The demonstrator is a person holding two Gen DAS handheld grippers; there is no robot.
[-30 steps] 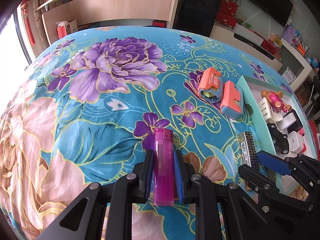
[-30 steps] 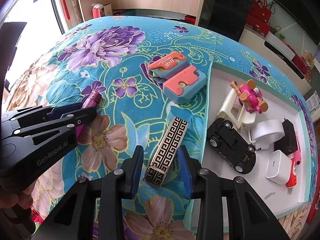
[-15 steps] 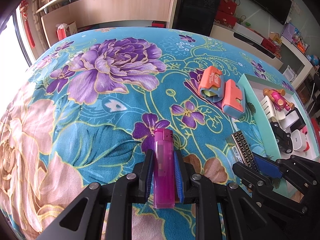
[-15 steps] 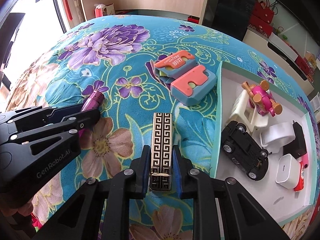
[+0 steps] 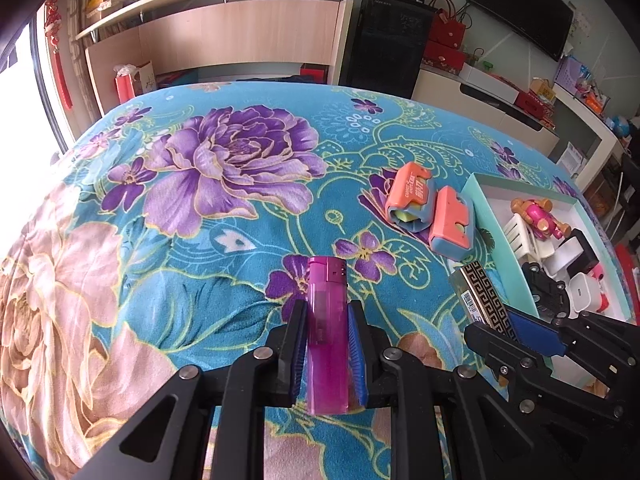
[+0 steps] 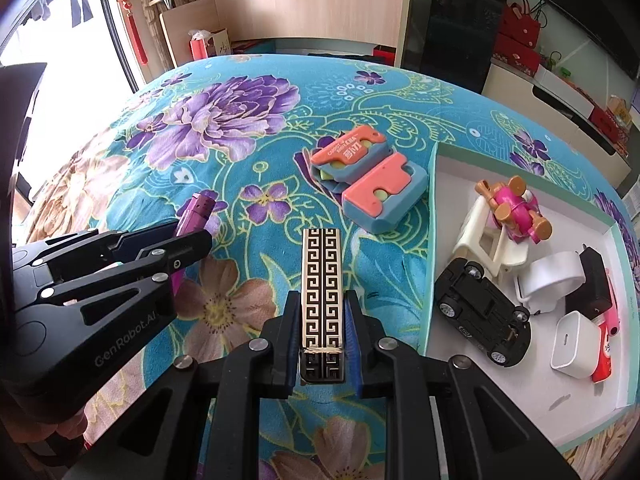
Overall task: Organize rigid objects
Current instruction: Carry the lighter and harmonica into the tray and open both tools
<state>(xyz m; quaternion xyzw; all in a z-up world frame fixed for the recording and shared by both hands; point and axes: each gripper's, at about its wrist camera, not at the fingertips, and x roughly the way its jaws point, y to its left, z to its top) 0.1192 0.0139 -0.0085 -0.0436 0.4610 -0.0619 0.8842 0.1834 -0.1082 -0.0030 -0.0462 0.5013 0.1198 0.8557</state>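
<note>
Living-room clutter behind, floral teal cloth point(image 5: 168, 288) over the table in front. Right gripper point(image 6: 322, 344) has just closed — a second ago its jaws stood spread either side of the black-and-gold patterned bar point(image 6: 322, 292), which lay angled on the cloth; now they pinch it and it points straight ahead between the blue pads. Left gripper point(image 5: 327, 344) unchanged, jaws pinching the purple lighter point(image 5: 327, 328) as before, barely moved. So both hands are loaded — grasp step looks done on each side. Open tray point(image 6: 434, 240) sits just right of the bar, already holding a black toy car point(image 6: 480, 308), a pink figure on a white chair point(image 6: 516, 212), white charger point(image 6: 572, 338) and other bits. Two orange-and-blue boxes point(image 6: 368, 176) remain on the cloth beside the tray's near wall. Likely next: lift and carry both items to the tray.
</note>
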